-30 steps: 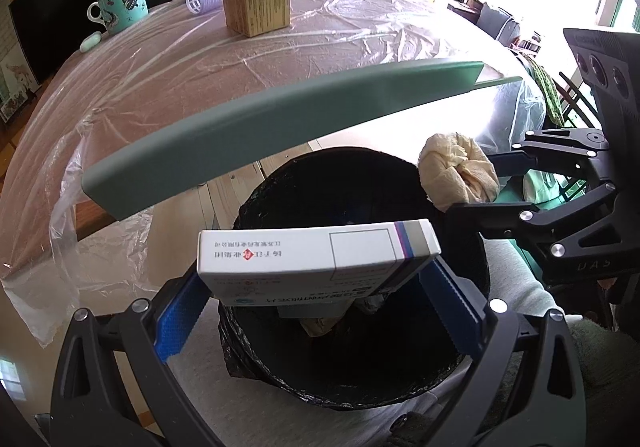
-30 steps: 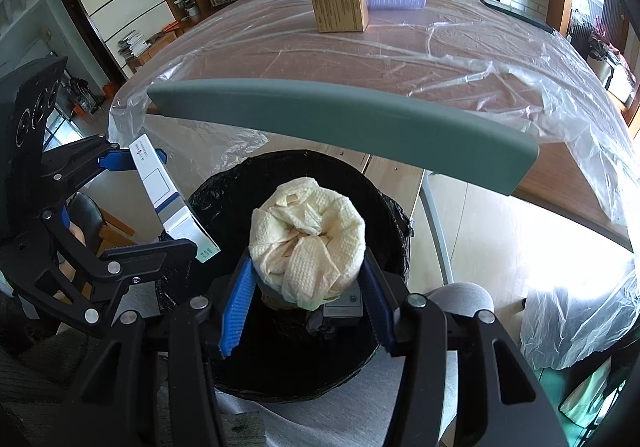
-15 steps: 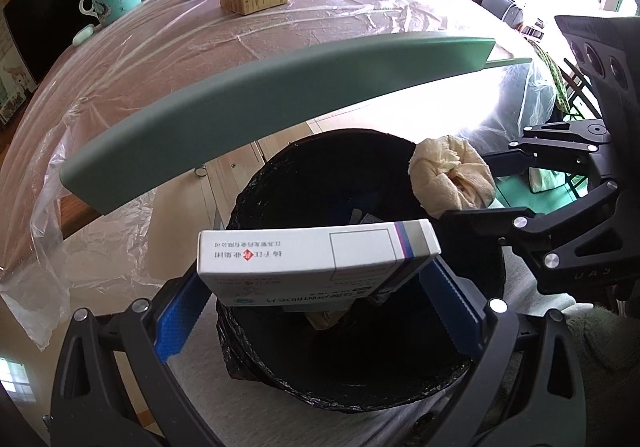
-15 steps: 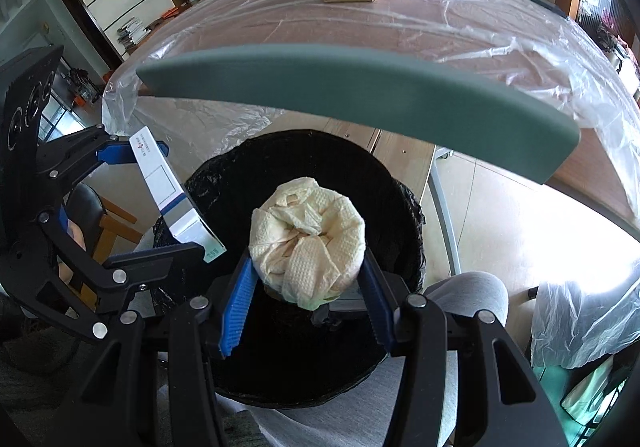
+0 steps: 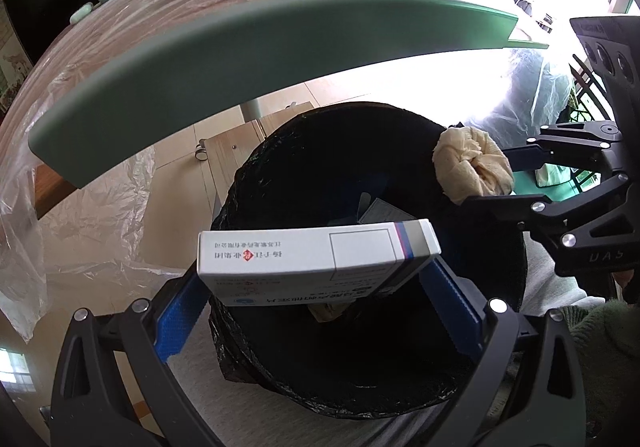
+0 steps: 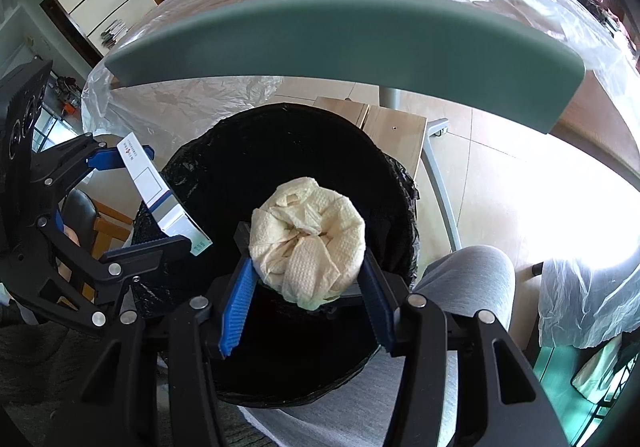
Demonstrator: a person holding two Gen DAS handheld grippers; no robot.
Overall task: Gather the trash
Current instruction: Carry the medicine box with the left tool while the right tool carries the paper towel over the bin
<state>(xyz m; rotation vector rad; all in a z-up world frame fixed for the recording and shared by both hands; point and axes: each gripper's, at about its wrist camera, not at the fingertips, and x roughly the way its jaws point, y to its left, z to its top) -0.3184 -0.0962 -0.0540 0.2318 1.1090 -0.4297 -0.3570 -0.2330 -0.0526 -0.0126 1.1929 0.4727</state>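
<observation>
1. Looking down both wrist views, I see a white medicine box point(image 5: 316, 259) with red print and a blue-grey stripe clamped lengthwise in my left gripper point(image 5: 316, 299), and a crumpled cream paper towel wad point(image 6: 307, 241) squeezed in my right gripper point(image 6: 306, 307).
2. Both hang over the black-lined trash bin point(image 5: 500, 267); its dark inside hides most contents.
3. Both grippers point steeply downward, side by side over the bin mouth.

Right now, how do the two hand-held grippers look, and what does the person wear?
Each hand-held gripper, left and right, has a black frame with silver screws and blue ribbed finger pads. The right one bears raised letters. The person wears a green knitted sleeve.
</observation>
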